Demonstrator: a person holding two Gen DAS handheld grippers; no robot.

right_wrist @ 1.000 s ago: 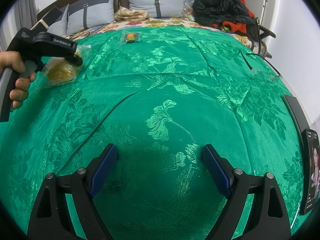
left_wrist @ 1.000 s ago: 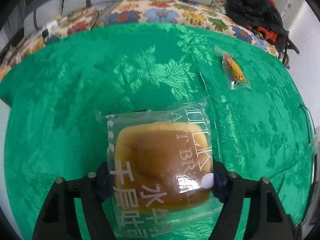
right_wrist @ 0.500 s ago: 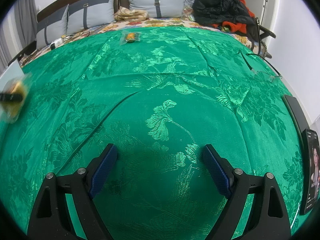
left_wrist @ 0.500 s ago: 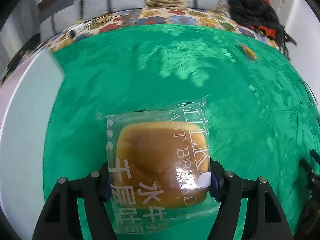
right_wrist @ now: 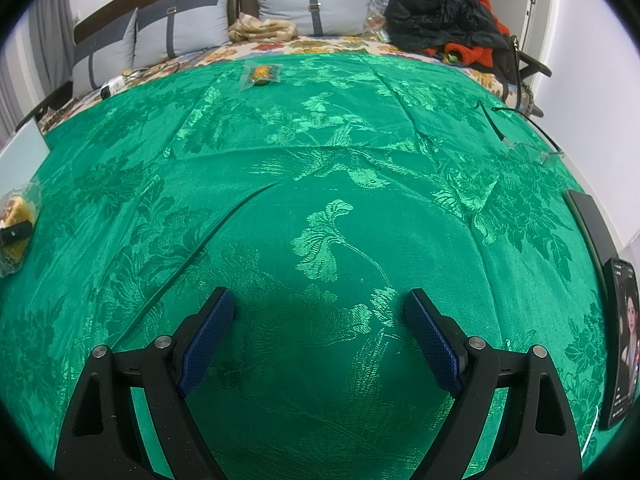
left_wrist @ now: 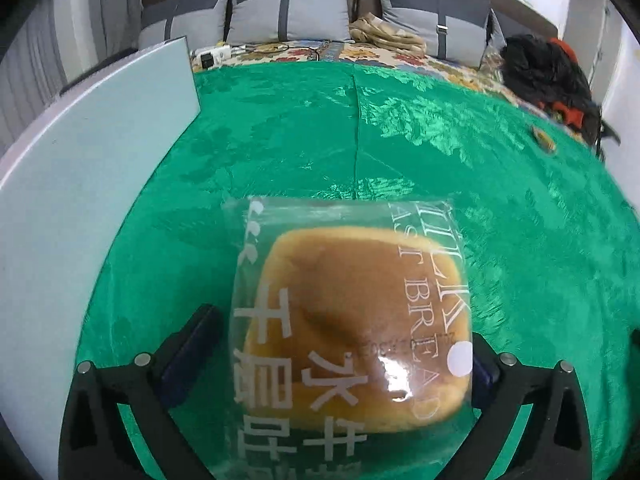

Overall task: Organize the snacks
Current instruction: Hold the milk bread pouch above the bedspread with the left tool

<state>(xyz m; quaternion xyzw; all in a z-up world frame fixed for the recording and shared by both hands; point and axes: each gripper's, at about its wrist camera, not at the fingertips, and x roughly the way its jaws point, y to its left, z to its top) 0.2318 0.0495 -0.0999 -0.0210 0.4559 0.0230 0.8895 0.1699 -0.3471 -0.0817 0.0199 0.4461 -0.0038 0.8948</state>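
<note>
Left gripper (left_wrist: 340,344) angled steeply down over the green cloth (left_wrist: 400,152), close to the pale board (left_wrist: 80,184) at the cloth's left edge. Its jaws have just been opening and now stand spread; the bagged bread (left_wrist: 352,320) lies between them, the left pad (left_wrist: 192,344) clear of the wrapper, the right pad hidden behind the bag's edge. Right gripper (right_wrist: 320,340) also tilted down over bare cloth, jaws spread wide with nothing between. A small wrapped snack (right_wrist: 262,73) lies far off near the pillows (right_wrist: 304,12). Eyeglasses (right_wrist: 520,136) and a phone (right_wrist: 622,340) sit at the right edge.
</note>
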